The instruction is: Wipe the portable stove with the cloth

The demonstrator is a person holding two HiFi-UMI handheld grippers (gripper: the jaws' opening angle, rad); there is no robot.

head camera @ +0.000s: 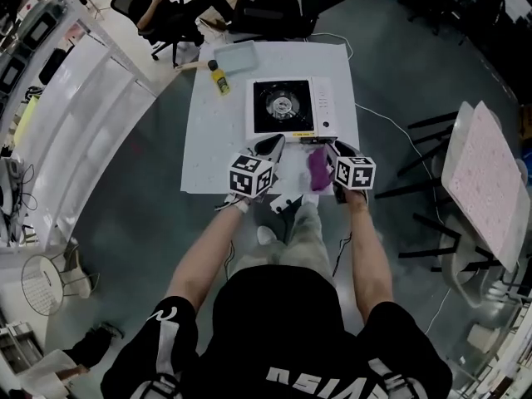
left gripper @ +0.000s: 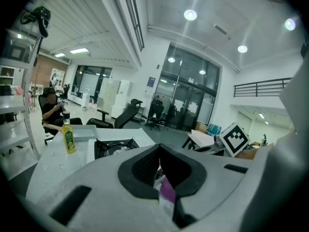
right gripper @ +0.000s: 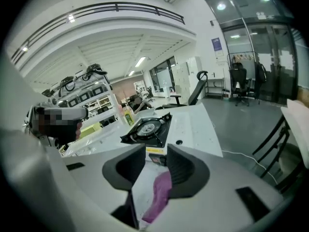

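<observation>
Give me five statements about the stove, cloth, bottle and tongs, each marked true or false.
1. The portable stove sits on the white-covered table. True.
2. The yellow bottle stands on the stove. False: it stands upright on the table, left of the stove in the head view and apart from it.
3. The cloth is draped over the stove. False: the purple cloth is at the table's near edge, by the right tongs.
4. The right tongs are open. True.
5. A pot stands on the stove. False: nothing stands on it.
</observation>
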